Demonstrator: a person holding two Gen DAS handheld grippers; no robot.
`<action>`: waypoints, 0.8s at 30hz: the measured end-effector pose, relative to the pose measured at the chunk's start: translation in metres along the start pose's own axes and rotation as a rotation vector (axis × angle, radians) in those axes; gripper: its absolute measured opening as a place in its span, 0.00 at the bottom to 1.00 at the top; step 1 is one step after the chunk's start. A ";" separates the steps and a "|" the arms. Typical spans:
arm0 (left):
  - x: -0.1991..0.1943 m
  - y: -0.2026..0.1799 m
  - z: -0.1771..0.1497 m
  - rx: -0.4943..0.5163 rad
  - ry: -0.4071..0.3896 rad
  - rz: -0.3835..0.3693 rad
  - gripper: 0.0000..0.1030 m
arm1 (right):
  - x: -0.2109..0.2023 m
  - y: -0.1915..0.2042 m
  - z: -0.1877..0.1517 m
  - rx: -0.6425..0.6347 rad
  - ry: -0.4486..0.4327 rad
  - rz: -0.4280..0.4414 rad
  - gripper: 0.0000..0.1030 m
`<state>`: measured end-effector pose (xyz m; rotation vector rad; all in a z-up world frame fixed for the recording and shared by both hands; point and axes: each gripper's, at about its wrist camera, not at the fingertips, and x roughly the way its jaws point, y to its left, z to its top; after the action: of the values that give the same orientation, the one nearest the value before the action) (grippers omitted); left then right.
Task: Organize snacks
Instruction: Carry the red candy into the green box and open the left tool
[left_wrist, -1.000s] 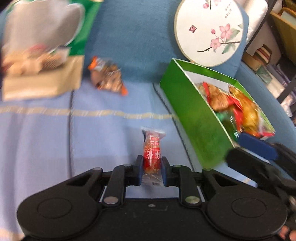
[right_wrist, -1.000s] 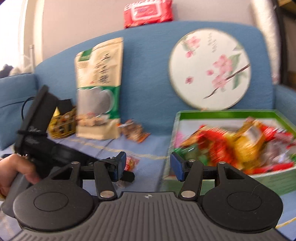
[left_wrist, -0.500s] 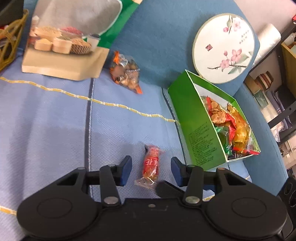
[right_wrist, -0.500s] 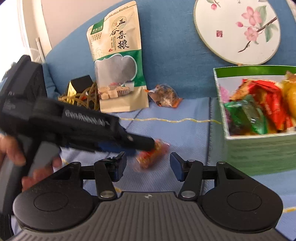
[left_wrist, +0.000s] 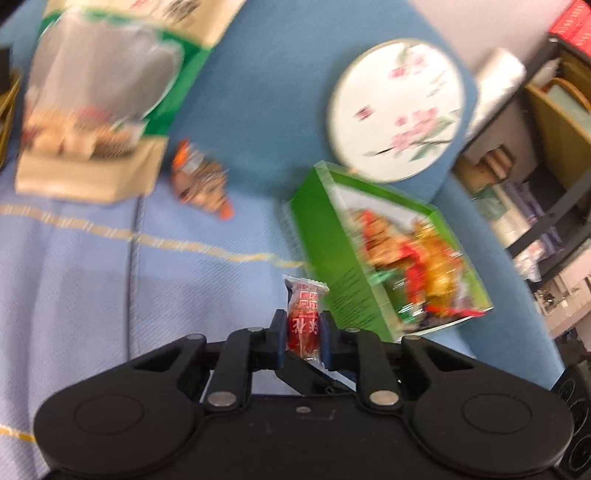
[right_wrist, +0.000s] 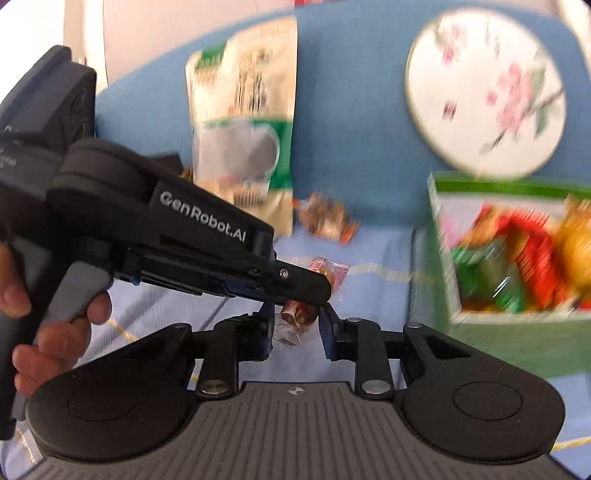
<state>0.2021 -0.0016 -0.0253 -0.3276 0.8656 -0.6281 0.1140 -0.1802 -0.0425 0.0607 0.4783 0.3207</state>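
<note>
1. Left gripper: blue pads clamped on the sides of a small red candy in a clear crimped wrapper.
2. Candy orientation, left view: long axis runs along the fingers, pointing away from the camera. The crimped clear end sticks out past the fingertips; the other clear end sits back between the fingers.
3. Right gripper: jaws closing, with the near end of the same candy between them. The pads look just short of the wrapper; contact is unclear through the blur.
4. Right view: the left gripper comes in from the left, gripped by a hand, with its fingertip lying over the candy's middle. The candy's far clear end shows beyond it.
5. Candy is held over the light-blue sofa seat with a yellow stripe, not inside the box.
6. Green open cardboard box of mixed wrapped snacks sits to the right of the candy, near it but apart.
7. Background is blurred: a tall beige-and-green grain pouch and a round white fan with pink blossoms lean on the blue backrest. A small orange-edged snack packet lies between the pouch and the box.
</note>
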 end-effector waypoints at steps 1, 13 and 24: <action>-0.001 -0.009 0.004 0.016 -0.010 -0.017 0.21 | -0.010 -0.004 0.004 -0.003 -0.025 -0.017 0.44; 0.041 -0.093 0.042 0.123 -0.066 -0.138 0.22 | -0.040 -0.069 0.037 0.011 -0.187 -0.195 0.45; 0.064 -0.090 0.050 0.152 -0.112 -0.033 1.00 | -0.027 -0.092 0.027 0.015 -0.205 -0.297 0.91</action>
<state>0.2388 -0.1108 0.0119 -0.2379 0.7023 -0.6958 0.1303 -0.2753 -0.0185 0.0362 0.2810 0.0183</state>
